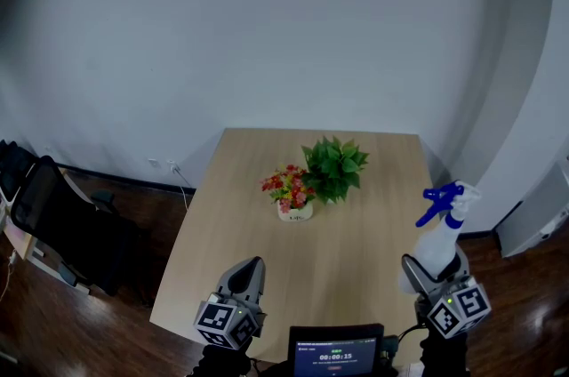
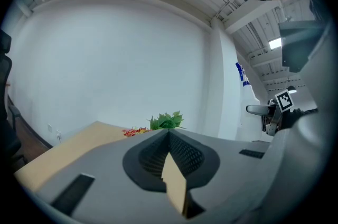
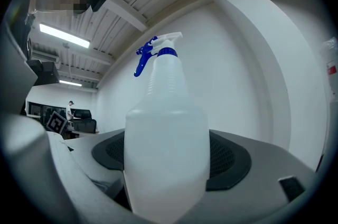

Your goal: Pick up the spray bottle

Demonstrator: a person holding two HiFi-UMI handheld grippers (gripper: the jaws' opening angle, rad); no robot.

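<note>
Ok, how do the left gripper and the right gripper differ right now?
The left gripper is empty; the right gripper holds the spray bottle upright. The left gripper's jaws meet; the right gripper's stand apart around the bottle's body. Both carry a marker cube.

The head camera is looking steeply down from well above the table (image 1: 356, 215). The left gripper camera is riding low, facing level along its jaws across that table toward the green plant (image 2: 166, 121), which the head view is sharing. The right gripper camera is sitting very near the spray bottle (image 3: 166, 154), facing a white wall (image 3: 237, 85).
</note>
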